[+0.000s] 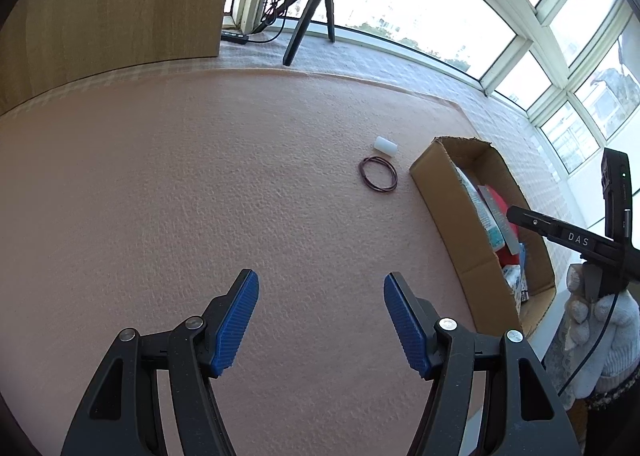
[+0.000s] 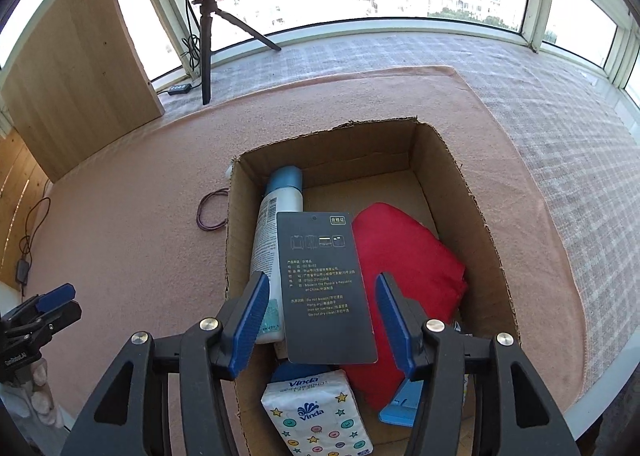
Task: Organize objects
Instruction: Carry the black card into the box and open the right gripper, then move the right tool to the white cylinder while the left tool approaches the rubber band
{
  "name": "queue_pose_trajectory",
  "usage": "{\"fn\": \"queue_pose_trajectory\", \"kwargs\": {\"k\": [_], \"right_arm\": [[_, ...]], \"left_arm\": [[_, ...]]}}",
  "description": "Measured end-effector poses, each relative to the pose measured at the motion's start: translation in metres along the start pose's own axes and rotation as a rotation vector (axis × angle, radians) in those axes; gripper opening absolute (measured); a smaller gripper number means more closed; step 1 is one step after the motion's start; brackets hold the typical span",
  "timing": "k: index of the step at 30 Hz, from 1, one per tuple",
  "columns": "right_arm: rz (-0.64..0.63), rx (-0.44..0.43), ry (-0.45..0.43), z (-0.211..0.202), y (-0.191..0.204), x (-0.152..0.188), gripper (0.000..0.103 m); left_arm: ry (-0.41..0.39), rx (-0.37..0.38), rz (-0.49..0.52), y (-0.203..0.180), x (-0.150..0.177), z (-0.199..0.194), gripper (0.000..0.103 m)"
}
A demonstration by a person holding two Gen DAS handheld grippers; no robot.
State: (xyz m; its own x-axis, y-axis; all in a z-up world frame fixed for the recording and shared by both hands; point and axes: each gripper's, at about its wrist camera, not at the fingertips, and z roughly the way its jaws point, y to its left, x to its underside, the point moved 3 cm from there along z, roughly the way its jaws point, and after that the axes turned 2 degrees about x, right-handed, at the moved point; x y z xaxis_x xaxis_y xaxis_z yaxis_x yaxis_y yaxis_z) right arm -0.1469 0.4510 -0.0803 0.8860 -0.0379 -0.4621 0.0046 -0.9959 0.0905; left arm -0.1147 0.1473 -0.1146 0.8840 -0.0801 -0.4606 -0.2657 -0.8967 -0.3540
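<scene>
My left gripper hovers open over the pink mat with nothing between its blue pads. Ahead and to the right lie a brown elastic ring and a small white cylinder, both just left of the cardboard box. My right gripper stands open above the box. Below it a black card rests on a white bottle with a blue cap and a red cloth. A Vinda tissue pack and a blue item lie at the box's near end.
A ring light on a tripod stands at the back by the window. A wooden panel leans at the left, with a cable and remote near it. Checked cloth surrounds the mat. A gloved hand holds the right gripper.
</scene>
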Motion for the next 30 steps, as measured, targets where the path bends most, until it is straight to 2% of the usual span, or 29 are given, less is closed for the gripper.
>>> {"fn": "queue_pose_trajectory", "kwargs": {"k": [8, 15, 20, 25, 30], "right_arm": [[0.034, -0.019, -0.018, -0.011, 0.000, 0.003, 0.055], [0.049, -0.075, -0.049, -0.029, 0.009, 0.009, 0.055], [0.054, -0.123, -0.047, -0.034, 0.014, 0.008, 0.055], [0.058, -0.135, -0.047, -0.035, 0.011, 0.000, 0.055], [0.068, -0.142, -0.047, -0.035, 0.005, -0.007, 0.055]], "left_arm": [[0.010, -0.006, 0.024, -0.006, -0.008, 0.011, 0.068], [0.027, -0.005, 0.042, -0.016, -0.029, 0.034, 0.068], [0.051, -0.014, 0.065, -0.030, -0.051, 0.061, 0.068], [0.079, -0.023, 0.093, -0.047, -0.075, 0.094, 0.068], [0.112, -0.072, 0.103, -0.054, -0.093, 0.128, 0.066]]}}
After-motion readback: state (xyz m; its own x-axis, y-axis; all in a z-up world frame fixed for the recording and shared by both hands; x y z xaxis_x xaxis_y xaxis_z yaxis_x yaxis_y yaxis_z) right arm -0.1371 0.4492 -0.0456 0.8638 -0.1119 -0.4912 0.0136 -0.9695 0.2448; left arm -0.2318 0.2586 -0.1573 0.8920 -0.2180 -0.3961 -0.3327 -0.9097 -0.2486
